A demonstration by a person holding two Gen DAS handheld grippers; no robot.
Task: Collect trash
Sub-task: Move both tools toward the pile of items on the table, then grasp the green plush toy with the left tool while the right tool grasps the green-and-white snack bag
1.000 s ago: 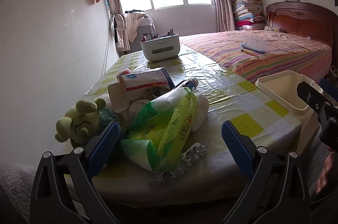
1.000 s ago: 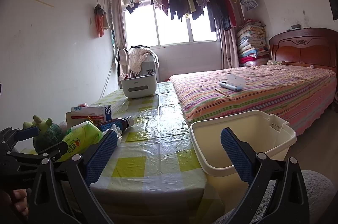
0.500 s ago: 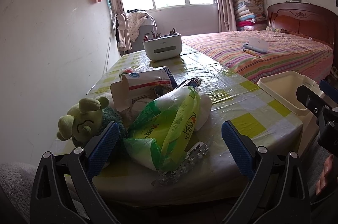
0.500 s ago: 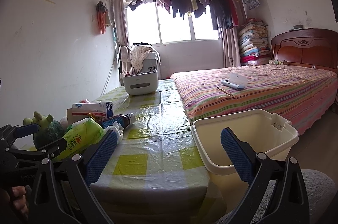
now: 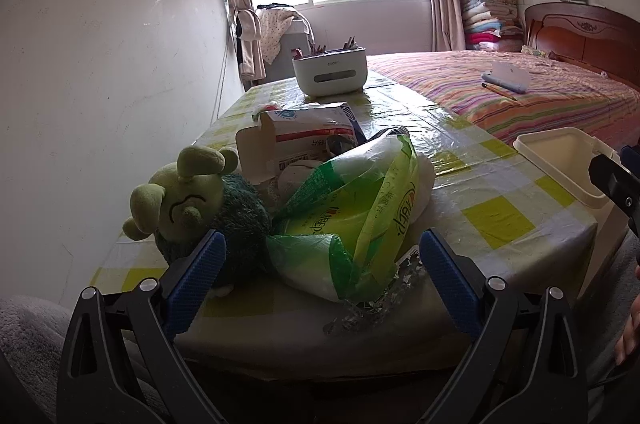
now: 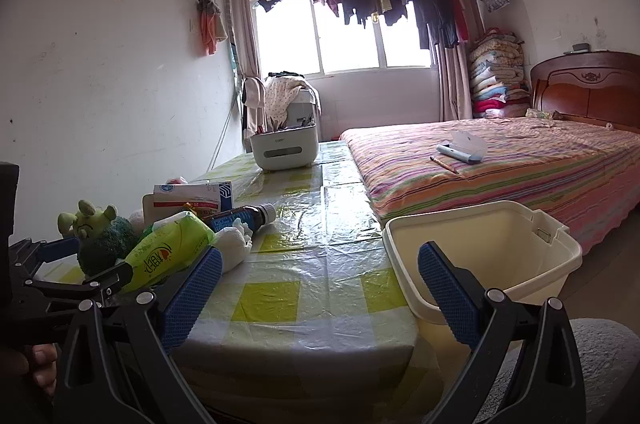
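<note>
Bed (image 6: 500, 159) with a striped cover fills the right of the room, and the table (image 6: 320, 264), under a yellow-checked plastic cloth, stands alongside it. Off the table's right edge sits a cream bin (image 6: 480, 248), its mouth upward and nothing showing inside. At the table's far end stands a white caddy (image 5: 330, 75) with pencils in it. The trash lies heaped at the near left corner: a green and white bag (image 5: 352, 220) on top, a carton (image 5: 296, 139) behind it, a dark bottle (image 6: 240, 218) on its side, a white wad (image 6: 234, 244) by the bottle, and a foil blister strip (image 5: 380, 296) poking out at the table's edge. A green plush toy (image 5: 200, 207) leans against the bag. The left gripper (image 5: 320, 264) hangs just before the bag, jaws spread wide and holding nothing. The right gripper (image 6: 320, 280) hangs over the near table edge beside the bin, jaws likewise wide apart and bare
</note>
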